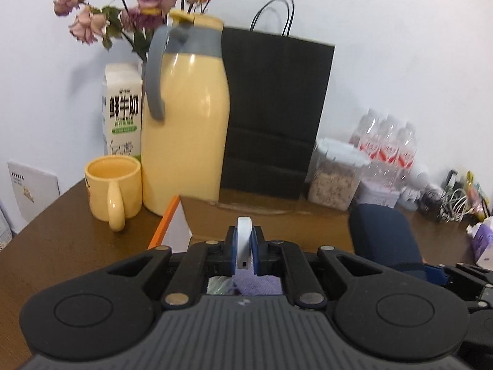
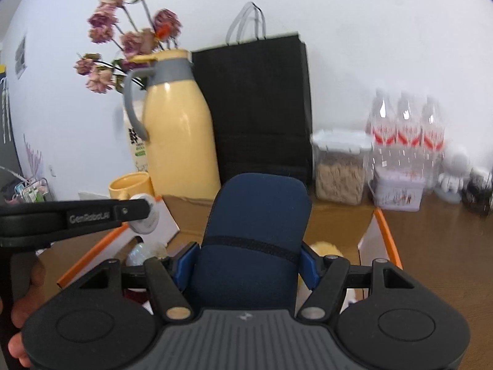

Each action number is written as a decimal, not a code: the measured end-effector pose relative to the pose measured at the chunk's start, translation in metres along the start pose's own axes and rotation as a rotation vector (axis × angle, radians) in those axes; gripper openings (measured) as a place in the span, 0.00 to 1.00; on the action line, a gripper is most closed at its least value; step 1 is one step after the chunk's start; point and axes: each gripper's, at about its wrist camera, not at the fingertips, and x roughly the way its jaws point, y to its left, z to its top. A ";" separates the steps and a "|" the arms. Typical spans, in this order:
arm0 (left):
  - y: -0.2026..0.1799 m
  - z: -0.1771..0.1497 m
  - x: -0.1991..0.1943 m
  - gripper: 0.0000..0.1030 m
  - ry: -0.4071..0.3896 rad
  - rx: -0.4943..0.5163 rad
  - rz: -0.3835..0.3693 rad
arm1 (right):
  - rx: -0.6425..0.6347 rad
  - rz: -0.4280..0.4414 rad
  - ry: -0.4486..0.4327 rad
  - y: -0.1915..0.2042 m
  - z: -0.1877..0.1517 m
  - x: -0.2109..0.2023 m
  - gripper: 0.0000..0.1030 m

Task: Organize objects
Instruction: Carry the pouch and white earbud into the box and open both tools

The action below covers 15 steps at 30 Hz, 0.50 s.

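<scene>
My left gripper [image 1: 245, 240] is shut on a small flat white round device [image 1: 244, 243], held on edge above an open cardboard box with orange-edged flaps [image 1: 166, 222]. It also shows in the right wrist view [image 2: 148, 215], at the left. My right gripper [image 2: 246, 265] is shut on a navy blue soft case [image 2: 255, 234], held upright over the same box [image 2: 382, 225]. The case also shows at the right of the left wrist view [image 1: 385, 234]. Inside the box lie a purple cloth [image 1: 258, 283], a shiny round thing [image 2: 138, 254] and something yellow [image 2: 326, 248].
On the brown table [image 1: 61, 246], behind the box, stand a yellow mug [image 1: 114, 185], a yellow thermos jug [image 1: 188, 117], a milk carton [image 1: 121, 111], dried flowers [image 1: 138, 6], a black paper bag [image 1: 274, 114], a cereal container [image 1: 336, 175], water bottles [image 1: 388, 145] and cable clutter [image 1: 456, 200].
</scene>
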 end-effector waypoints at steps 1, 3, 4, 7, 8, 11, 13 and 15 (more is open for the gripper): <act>0.000 -0.002 0.002 0.09 0.007 0.004 0.002 | 0.003 -0.002 0.010 -0.003 -0.002 0.002 0.64; 0.000 -0.004 0.004 0.09 0.016 0.013 0.005 | 0.010 -0.004 0.027 -0.007 -0.005 0.006 0.64; -0.001 -0.006 0.005 0.10 0.020 0.017 0.005 | 0.012 -0.007 0.033 -0.007 -0.006 0.008 0.64; -0.003 -0.008 0.004 0.16 0.037 0.031 0.004 | -0.001 -0.008 0.049 -0.006 -0.009 0.011 0.65; -0.003 -0.008 0.004 0.25 0.035 0.033 0.012 | -0.005 -0.007 0.055 -0.005 -0.010 0.012 0.66; -0.003 -0.008 -0.002 0.99 -0.019 0.022 0.042 | 0.001 -0.056 0.049 -0.006 -0.012 0.012 0.91; -0.003 -0.007 -0.004 1.00 -0.045 0.020 0.057 | 0.003 -0.098 0.030 -0.008 -0.011 0.010 1.00; -0.002 -0.005 -0.003 1.00 -0.033 0.015 0.053 | 0.018 -0.102 0.027 -0.012 -0.009 0.008 1.00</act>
